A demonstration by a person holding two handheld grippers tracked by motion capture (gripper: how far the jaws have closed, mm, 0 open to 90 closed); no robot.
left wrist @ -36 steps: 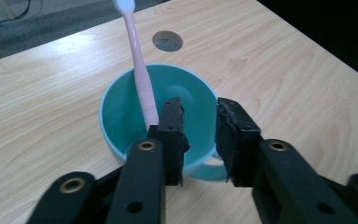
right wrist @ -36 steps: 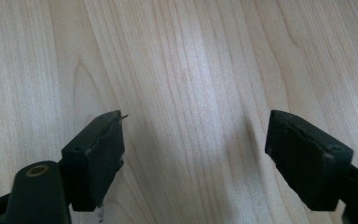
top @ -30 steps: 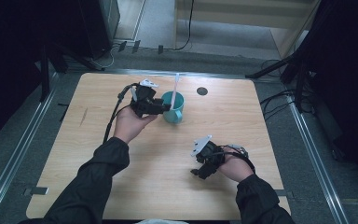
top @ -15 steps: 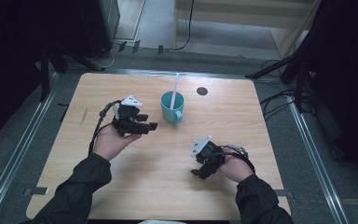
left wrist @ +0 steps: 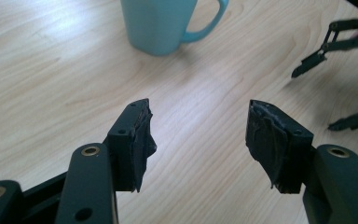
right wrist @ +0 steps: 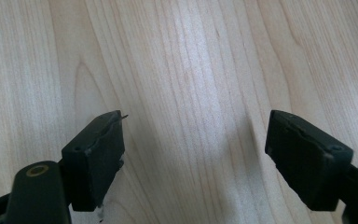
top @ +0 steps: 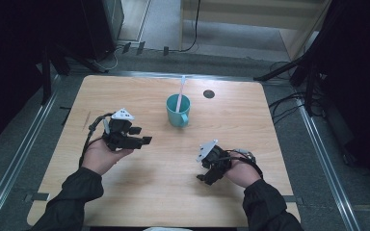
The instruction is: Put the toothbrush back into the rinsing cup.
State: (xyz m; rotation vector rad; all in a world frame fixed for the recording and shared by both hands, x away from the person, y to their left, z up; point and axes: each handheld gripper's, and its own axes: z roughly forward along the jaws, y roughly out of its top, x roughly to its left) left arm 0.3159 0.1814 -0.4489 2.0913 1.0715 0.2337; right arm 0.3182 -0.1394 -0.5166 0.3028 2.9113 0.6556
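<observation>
A teal mug [top: 178, 111] stands upright at the table's middle back, and a pink-and-white toothbrush [top: 180, 90] leans out of it. My left gripper [top: 142, 135] hovers left of the mug, apart from it, pointing right. Its jaws have just been opening and hold nothing. In the left gripper view my left gripper [left wrist: 198, 126] is open over bare wood, with the mug [left wrist: 161, 23] ahead and the right gripper's jaws [left wrist: 328, 44] farther off at the right. My right gripper [top: 201, 172] rests low near the front right. In its own view my right gripper [right wrist: 196, 135] is open and empty.
The wooden table [top: 139, 192] has a small black round hole [top: 209, 94] behind the mug on the right. Metal rails run along both sides of the table, and cables lie on the floor beyond.
My left gripper has pulled away from the mug, moving left and toward the front, with its jaws spread wider. The toothbrush stays in the mug. The right gripper has not moved.
</observation>
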